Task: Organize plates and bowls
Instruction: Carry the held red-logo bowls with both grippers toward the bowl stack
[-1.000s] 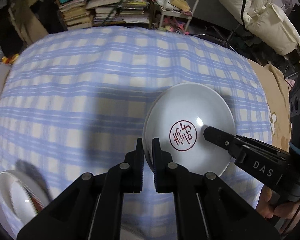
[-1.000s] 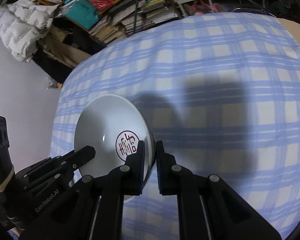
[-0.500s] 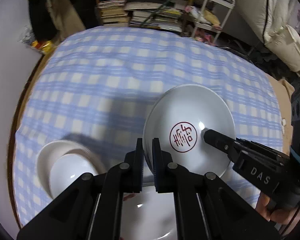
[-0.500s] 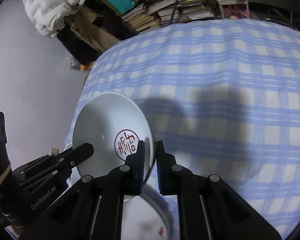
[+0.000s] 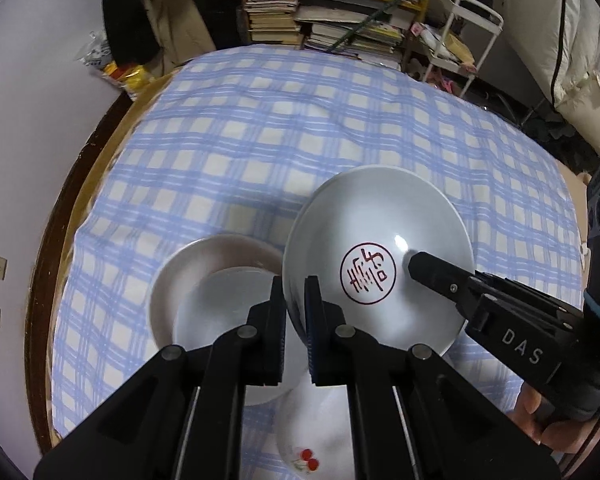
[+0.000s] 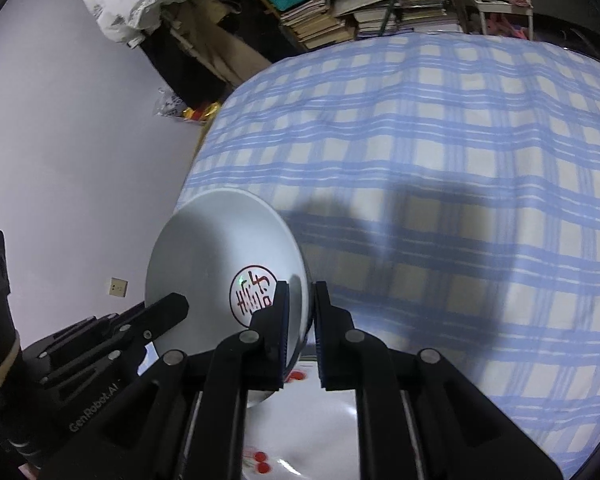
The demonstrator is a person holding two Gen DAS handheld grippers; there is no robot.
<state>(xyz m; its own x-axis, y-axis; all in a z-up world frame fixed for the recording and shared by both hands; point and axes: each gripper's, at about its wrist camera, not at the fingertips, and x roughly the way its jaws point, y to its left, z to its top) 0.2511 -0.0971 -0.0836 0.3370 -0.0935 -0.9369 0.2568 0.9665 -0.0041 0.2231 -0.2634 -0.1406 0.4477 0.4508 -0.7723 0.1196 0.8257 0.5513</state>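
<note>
I hold the bowl (image 5: 376,268) with the red seal mark, in the air above the bench, gripped at two sides of its rim. My left gripper (image 5: 296,316) has its fingers clamped on the near-left rim; my right gripper (image 6: 300,320) has its fingers clamped on the opposite rim. Both pairs stand nearly together, only the thin wall of the bowl between them.

Change over the last second: the bowl has travelled toward the left edge of the bench, rising a little, with no shift in either grip. A stack (image 5: 220,296) of white dishes, earlier at the edge of the left view, now lies just left of the bowl and below it. A plate (image 5: 312,440) with a red cherry print has come into view directly beneath my fingers. Judgement: I am arriving at the collecting spot; the next step is to lower the bowl onto one of these piles.

Surroundings: the checked cloth (image 5: 300,140) covers the bench and is otherwise bare. Books (image 5: 340,28) and a white cart (image 5: 472,32) stand beyond it, clear of the work.

In the way: the stack and the cherry plate lie close together, and my own fingers hide part of both. The bowl is tilted; it needs levelling before release.
</note>
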